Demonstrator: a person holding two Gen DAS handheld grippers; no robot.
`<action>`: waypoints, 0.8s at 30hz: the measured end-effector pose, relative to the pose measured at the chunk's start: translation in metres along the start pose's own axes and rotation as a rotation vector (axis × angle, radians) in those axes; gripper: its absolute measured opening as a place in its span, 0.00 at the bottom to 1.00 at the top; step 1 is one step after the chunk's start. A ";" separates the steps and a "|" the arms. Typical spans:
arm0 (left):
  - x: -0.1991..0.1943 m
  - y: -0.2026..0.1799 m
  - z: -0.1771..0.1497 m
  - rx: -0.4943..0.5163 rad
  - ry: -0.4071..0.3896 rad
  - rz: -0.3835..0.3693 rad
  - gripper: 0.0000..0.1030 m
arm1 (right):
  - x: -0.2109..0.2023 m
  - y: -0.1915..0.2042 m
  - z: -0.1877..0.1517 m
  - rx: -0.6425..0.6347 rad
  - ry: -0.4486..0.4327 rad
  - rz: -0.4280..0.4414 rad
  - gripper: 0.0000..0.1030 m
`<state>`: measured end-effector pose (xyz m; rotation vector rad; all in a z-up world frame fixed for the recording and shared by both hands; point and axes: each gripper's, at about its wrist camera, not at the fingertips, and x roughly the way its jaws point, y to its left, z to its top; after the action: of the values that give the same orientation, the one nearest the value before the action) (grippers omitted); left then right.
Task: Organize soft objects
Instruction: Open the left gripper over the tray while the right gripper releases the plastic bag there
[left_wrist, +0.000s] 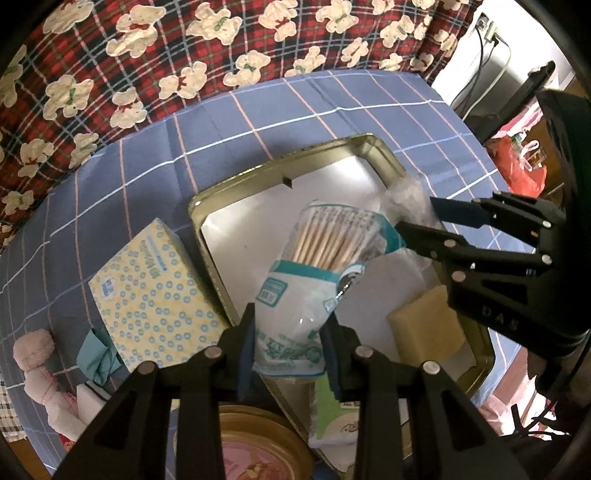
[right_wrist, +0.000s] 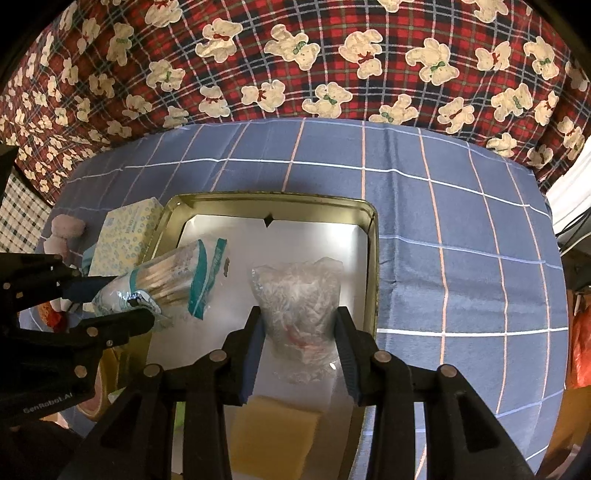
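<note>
The left gripper (left_wrist: 290, 334) is clamped on the lower end of a clear plastic bag of wooden-stemmed cotton swabs with teal printing (left_wrist: 317, 266), holding it above the gold-rimmed rectangular metal tin tray (left_wrist: 207, 236), whose floor is lined with white paper. The right gripper (right_wrist: 299, 347) grasps a crinkled transparent plastic bag of white fluffy stuff (right_wrist: 297, 295), its blue-padded fingers (right_wrist: 254, 343) pressing on both sides of the bag, also over the tray's white lining. A pale yellow rectangular sponge block (right_wrist: 273, 432) lies in the tray near its closer end, just below the right gripper. Outside the tray, touching its left wall, sits a pale yellow tissue pack dotted with blue rings (left_wrist: 151, 291), and beside that lies a small folded teal cloth (left_wrist: 98, 354) and a pink and white plush toy (left_wrist: 40, 373). Everything rests on a blue tablecloth with white and pink grid lines (right_wrist: 461, 258). Behind it hangs a red plaid fabric printed with cream teddy bears (right_wrist: 295, 55). A round gold-rimmed tin lid (left_wrist: 255, 446) lies at the near edge, partly hidden.
</note>
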<state>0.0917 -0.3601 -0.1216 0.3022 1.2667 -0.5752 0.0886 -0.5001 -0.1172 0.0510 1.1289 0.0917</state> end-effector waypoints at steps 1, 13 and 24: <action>0.001 -0.001 0.000 0.003 0.003 0.000 0.30 | 0.000 0.000 0.000 0.000 0.002 -0.001 0.39; 0.007 -0.011 -0.003 0.039 0.026 -0.005 0.30 | 0.002 0.002 0.000 -0.021 0.016 -0.022 0.39; -0.001 -0.020 -0.006 0.083 0.003 0.021 0.66 | -0.004 0.001 0.001 0.001 0.006 0.001 0.59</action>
<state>0.0758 -0.3734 -0.1204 0.3850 1.2429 -0.6101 0.0877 -0.4999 -0.1135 0.0516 1.1347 0.0922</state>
